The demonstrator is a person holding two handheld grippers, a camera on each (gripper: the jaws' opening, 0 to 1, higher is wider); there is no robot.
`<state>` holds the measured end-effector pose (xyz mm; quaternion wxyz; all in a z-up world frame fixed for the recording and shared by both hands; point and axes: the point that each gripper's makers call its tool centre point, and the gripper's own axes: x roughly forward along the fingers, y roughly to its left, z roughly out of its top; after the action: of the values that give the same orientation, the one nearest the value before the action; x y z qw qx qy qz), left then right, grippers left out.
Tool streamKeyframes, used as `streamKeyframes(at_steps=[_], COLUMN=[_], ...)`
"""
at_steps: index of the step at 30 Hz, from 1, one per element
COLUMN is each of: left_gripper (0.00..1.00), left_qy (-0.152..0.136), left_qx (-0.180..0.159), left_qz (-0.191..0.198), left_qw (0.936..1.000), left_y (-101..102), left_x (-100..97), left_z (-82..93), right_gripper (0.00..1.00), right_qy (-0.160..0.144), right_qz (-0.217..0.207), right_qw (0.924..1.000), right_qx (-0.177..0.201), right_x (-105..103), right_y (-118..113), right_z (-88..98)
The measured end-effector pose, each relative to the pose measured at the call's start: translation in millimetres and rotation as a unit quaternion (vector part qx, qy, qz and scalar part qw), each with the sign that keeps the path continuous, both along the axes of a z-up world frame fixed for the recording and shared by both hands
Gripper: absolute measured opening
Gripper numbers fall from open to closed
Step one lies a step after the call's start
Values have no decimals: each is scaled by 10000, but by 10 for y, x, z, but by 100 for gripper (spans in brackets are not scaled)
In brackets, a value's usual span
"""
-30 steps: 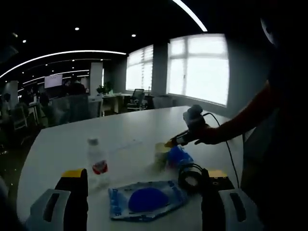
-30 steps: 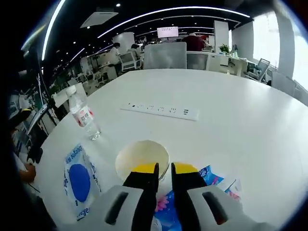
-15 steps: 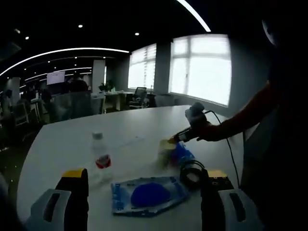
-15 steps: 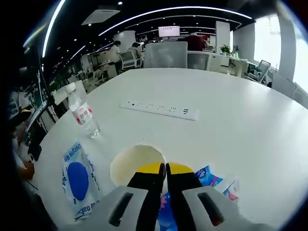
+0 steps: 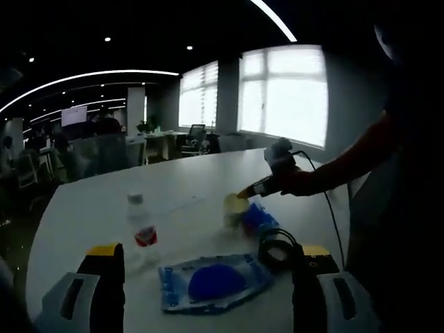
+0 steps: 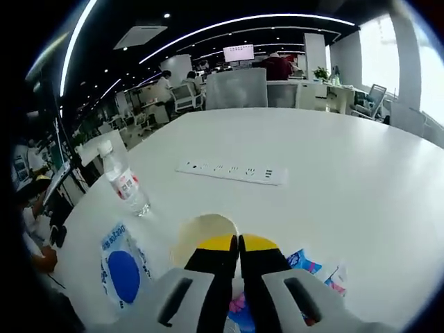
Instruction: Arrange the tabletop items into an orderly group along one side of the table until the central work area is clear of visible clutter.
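Paper cup [image 6: 202, 234] sits right at my right hand-held gripper [image 6: 238, 243], jaws pinched onto its rim. My left hand-held gripper [image 5: 205, 260] hangs wide open over the blue pouch [image 5: 215, 280] on the worktop [image 6: 333, 173].

On the tabletop [image 6: 361, 187], a bottle [image 6: 123, 184] stands left of a power strip [image 6: 231, 172]. Nearer, a flat packet [image 6: 123, 272] lies left of a cup [image 6: 202, 234], with a pouch [image 6: 302, 264] on the cup's right.
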<state>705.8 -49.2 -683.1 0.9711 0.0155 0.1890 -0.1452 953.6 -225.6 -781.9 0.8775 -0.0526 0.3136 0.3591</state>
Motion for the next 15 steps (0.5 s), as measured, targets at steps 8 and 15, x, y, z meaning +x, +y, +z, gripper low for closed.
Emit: streamKeyframes(at_steps=[8,15], left_gripper=[100,100], left_qy=[20,-18], left_qx=[-32,-15], left_qz=[11,41], left_qw=[10000,10000], left_y=[10,52], left_x=[12,34], left_z=[17,51], right_gripper=[0,0], right_qy=[-51,29], right_qz=[98,249], right_qw=[9997,9991], right_qx=[217,331], right_x=[15,17], right_y=[213,468], right_z=[175,254])
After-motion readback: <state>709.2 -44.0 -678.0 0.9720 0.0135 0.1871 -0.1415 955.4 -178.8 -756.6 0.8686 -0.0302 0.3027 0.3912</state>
